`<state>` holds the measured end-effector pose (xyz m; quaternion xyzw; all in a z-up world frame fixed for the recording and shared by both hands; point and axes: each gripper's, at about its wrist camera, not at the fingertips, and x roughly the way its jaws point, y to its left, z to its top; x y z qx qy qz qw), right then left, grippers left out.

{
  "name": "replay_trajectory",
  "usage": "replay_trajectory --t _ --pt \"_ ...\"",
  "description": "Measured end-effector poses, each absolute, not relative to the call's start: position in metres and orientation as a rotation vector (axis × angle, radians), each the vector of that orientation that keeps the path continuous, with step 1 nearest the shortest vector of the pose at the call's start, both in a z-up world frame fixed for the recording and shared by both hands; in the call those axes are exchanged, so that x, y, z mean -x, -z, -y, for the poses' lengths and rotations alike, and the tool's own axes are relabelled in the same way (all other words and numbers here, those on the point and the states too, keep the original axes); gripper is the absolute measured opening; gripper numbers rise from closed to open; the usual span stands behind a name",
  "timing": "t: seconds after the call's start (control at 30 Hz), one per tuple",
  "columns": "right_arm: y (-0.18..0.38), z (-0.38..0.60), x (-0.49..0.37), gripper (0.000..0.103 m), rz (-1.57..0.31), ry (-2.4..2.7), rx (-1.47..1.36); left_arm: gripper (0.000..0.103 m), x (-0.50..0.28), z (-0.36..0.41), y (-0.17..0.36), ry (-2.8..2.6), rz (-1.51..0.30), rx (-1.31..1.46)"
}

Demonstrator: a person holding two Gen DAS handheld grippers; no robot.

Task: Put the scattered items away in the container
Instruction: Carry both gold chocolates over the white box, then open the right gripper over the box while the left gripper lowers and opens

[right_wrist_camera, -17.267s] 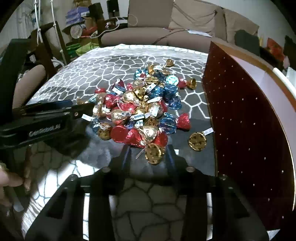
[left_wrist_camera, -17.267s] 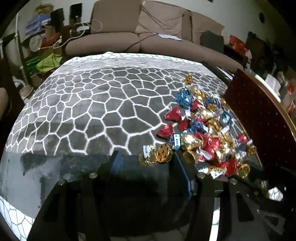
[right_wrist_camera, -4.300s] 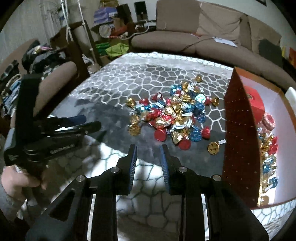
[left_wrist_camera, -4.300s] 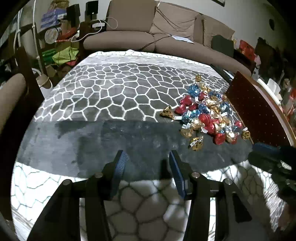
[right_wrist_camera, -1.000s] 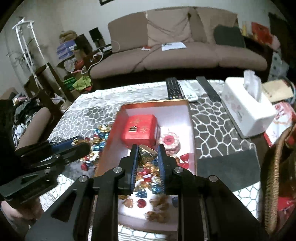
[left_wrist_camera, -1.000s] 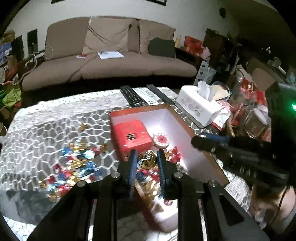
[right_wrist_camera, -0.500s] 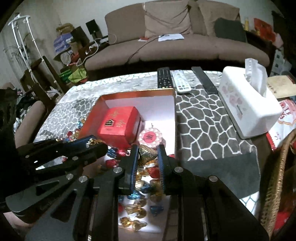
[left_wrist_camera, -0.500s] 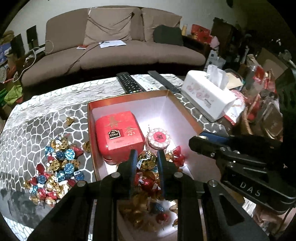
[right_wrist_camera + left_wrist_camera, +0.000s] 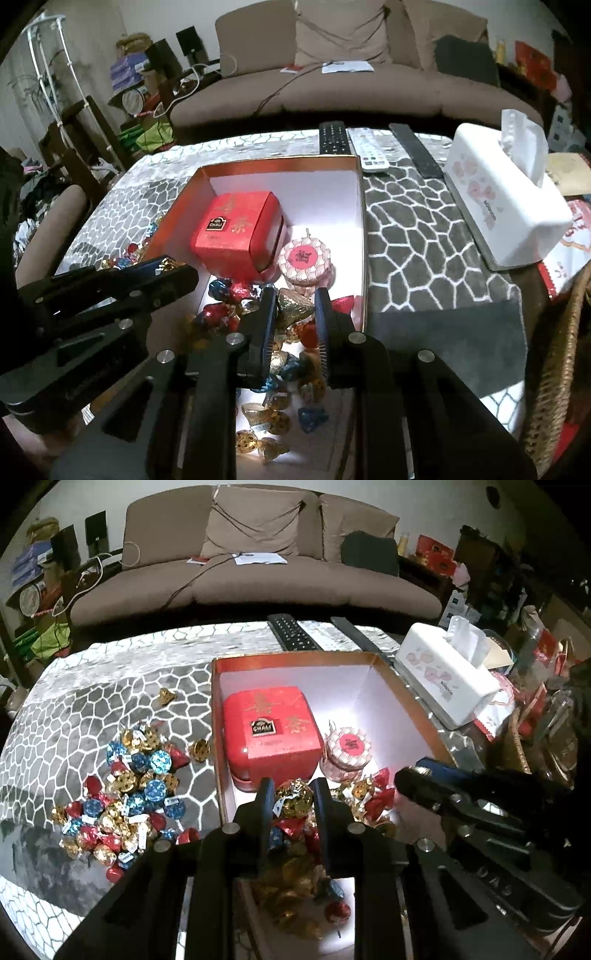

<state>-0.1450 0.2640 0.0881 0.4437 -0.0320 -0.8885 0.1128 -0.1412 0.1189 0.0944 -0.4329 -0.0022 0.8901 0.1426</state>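
A red box with a white inside (image 9: 291,656) (image 9: 280,162) stands open on the patterned table, holding a red tin (image 9: 271,727), a round pink packet (image 9: 347,747) and several foil candies. My left gripper (image 9: 293,794) hangs over the box's near part, shut on a gold foil candy (image 9: 295,796). My right gripper (image 9: 295,299) is beside it over the box, shut on a gold candy (image 9: 295,304). A heap of red, blue and gold candies (image 9: 129,794) lies on the table left of the box. In the right wrist view the left gripper (image 9: 177,275) shows at the left.
Three remote controls (image 9: 367,147) lie behind the box. A white tissue box (image 9: 447,675) stands to its right, with a wicker basket (image 9: 554,350) at the near right. A brown sofa (image 9: 255,576) runs along the far side.
Both grippers have sunk closer to the box, each keeping its gold candy. The box now fills more of both views.
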Motion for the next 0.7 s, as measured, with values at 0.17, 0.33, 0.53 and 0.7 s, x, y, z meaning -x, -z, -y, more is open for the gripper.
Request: replay_trajectory --t 0.17,0.33,0.53,0.7 --pt "-0.0886 -0.2663 0.1462 0.02 0.106 2.603 -1.304 0.022 0.1406 -0.1193 -0.0942 -2.565 0.006 1.242" --pt "-0.0889 -0.2686 0.1493 0.02 0.139 2.598 -1.304 0.022 0.141 -0.1191 -0.0937 -2.56 0.009 1.24" --pt "-0.0937 -0.2684 0.151 0.02 0.17 2.604 -1.269 0.022 0.1425 -0.1196 -0.0931 -2.557 0.014 1.239" --pt "-0.095 -0.2613 0.1544 0.02 0.145 2.592 -1.264 0.022 0.1429 -0.1207 -0.0924 -2.554 0.011 1.236"
